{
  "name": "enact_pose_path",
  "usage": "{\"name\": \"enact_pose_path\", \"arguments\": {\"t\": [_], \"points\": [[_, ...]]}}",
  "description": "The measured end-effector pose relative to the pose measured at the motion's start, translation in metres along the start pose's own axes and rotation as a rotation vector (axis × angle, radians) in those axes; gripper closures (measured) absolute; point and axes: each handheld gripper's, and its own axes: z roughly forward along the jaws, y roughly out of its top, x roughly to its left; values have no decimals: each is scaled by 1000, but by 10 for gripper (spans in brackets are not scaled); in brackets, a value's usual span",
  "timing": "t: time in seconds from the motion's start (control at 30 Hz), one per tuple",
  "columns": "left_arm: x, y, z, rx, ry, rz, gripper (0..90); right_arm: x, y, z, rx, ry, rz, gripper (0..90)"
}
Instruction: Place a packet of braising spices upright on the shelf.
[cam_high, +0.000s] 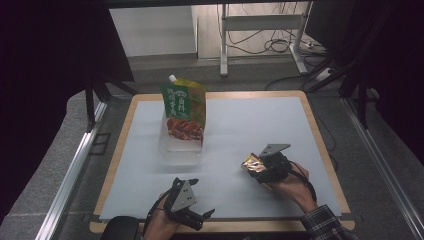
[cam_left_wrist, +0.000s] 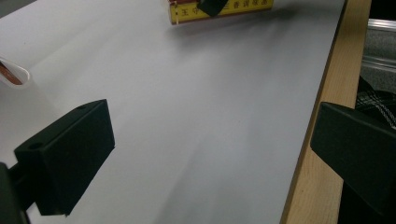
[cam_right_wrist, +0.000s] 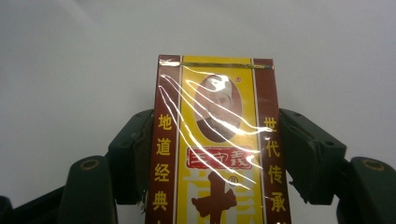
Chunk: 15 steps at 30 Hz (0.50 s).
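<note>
One yellow box (cam_right_wrist: 217, 154) sits clamped lengthwise in the right gripper (cam_high: 260, 167), right of the clear tray (cam_high: 181, 150), while the left gripper (cam_high: 202, 216) gapes empty.

Left tool (cam_left_wrist: 205, 158) hangs low over the white sheet (cam_left_wrist: 196, 102), its two black jaws standing wide apart with bare sheet between them and nothing gripped. The right-hand jaw sits over the wooden edge of the tabletop (cam_left_wrist: 322, 140). Up at the top, a yellow-and-red packet (cam_left_wrist: 243, 9) with a black jaw tip of the other tool (cam_left_wrist: 212, 5) across it. At the left edge, a white curved rim (cam_left_wrist: 16, 74), too little in frame to identify.
</note>
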Motion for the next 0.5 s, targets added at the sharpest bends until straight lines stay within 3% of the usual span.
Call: {"name": "enact_pose_path", "arguments": {"t": [0.5], "points": [[0, 0, 0, 1, -2, 1, 0, -4, -6, 8, 30, 11, 7, 279]]}}
